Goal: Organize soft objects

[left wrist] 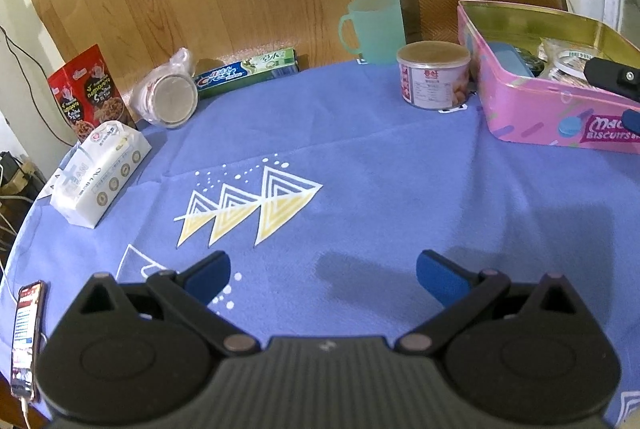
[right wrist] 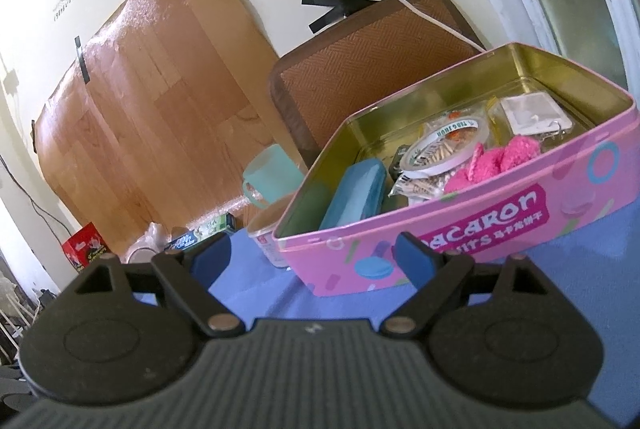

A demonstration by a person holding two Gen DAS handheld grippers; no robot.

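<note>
A white soft tissue pack [left wrist: 100, 173] lies at the left edge of the blue tablecloth [left wrist: 360, 157]. My left gripper [left wrist: 324, 271] hovers open over bare cloth with nothing between its blue pads. It is well short of the pack and right of it. A pink biscuit tin [right wrist: 480, 225] stands open just ahead of my right gripper [right wrist: 312, 257], which is open and empty. In the tin lie a fluffy pink knitted piece [right wrist: 496, 159], a blue case [right wrist: 356, 197], a tape roll [right wrist: 440, 149] and a white packet [right wrist: 532, 115]. The left wrist view shows the tin [left wrist: 552, 101] at the right.
Along the table's far side stand a red snack box [left wrist: 90, 91], a bagged round container [left wrist: 168, 97], a toothpaste box [left wrist: 248, 73], a green mug [left wrist: 374, 27] and a can [left wrist: 434, 75]. A phone [left wrist: 28, 337] lies at the near left edge. Wooden boards lean behind.
</note>
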